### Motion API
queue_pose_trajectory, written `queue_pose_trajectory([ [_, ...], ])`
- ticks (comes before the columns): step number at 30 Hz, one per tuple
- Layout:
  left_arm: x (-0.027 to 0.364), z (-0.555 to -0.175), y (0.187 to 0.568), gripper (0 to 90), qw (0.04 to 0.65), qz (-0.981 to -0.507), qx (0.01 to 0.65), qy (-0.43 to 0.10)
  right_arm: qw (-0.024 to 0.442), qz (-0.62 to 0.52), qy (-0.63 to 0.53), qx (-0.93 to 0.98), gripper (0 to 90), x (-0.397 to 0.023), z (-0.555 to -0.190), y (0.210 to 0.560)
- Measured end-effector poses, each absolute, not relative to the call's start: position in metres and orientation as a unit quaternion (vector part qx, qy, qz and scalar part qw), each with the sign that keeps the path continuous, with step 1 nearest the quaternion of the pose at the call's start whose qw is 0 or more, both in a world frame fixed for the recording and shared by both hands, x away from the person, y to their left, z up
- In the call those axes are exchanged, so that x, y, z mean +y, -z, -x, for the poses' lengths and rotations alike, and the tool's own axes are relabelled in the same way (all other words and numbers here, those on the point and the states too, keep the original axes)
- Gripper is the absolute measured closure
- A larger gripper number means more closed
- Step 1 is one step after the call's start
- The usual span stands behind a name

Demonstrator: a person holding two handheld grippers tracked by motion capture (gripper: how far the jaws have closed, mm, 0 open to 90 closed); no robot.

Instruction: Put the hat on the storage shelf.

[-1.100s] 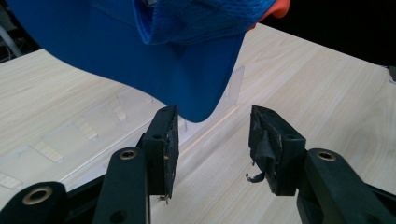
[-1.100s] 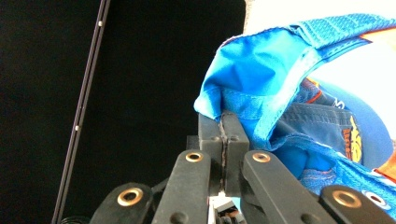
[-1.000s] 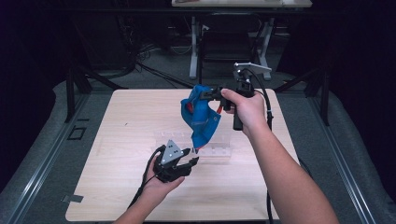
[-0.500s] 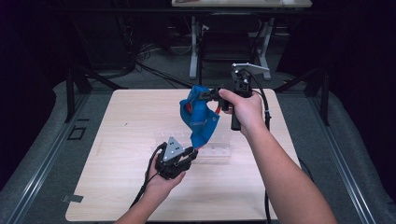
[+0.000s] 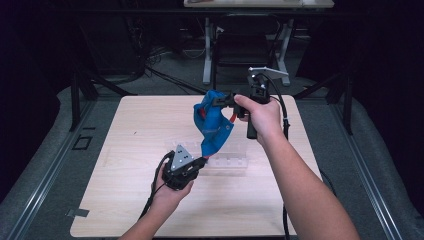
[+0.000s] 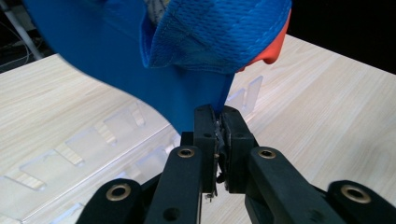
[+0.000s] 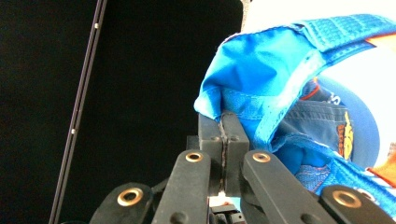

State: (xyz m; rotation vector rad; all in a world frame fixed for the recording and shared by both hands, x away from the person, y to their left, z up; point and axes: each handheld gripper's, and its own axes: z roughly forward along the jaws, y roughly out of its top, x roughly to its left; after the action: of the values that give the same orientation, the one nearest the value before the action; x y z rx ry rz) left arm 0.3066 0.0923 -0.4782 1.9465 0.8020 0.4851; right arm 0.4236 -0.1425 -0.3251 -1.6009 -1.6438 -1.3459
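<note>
left gripper view: fingers (image 6: 218, 133) just clamped on blue cap (image 6: 187, 51) brim; right gripper view: fingers (image 7: 223, 135) pinch, probably, rear edge.

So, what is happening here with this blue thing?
A person holds a blue cap in the air between two grippers, above a wooden table. The right gripper is shut on the cap's upper edge. The left gripper has just been closing its jaws and now pinches the cap's lower tip. A clear plastic rack lies on the table under the cap.
</note>
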Motion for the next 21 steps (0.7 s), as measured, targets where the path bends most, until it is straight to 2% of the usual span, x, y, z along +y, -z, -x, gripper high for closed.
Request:
queue_pose_trajectory([
  [9, 0.101, -0.306, 0.475, 88.7, 0.464, -0.796, 0.327, -0.210, 0.239, 0.584, 0.493, -0.599, 90.0, -0.141, -0.424, 0.326],
  [21, 0.113, -0.308, 0.476, 88.9, 0.458, -0.805, 0.323, -0.196, 0.239, 0.587, 0.489, -0.599, 90.0, -0.137, -0.427, 0.332],
])
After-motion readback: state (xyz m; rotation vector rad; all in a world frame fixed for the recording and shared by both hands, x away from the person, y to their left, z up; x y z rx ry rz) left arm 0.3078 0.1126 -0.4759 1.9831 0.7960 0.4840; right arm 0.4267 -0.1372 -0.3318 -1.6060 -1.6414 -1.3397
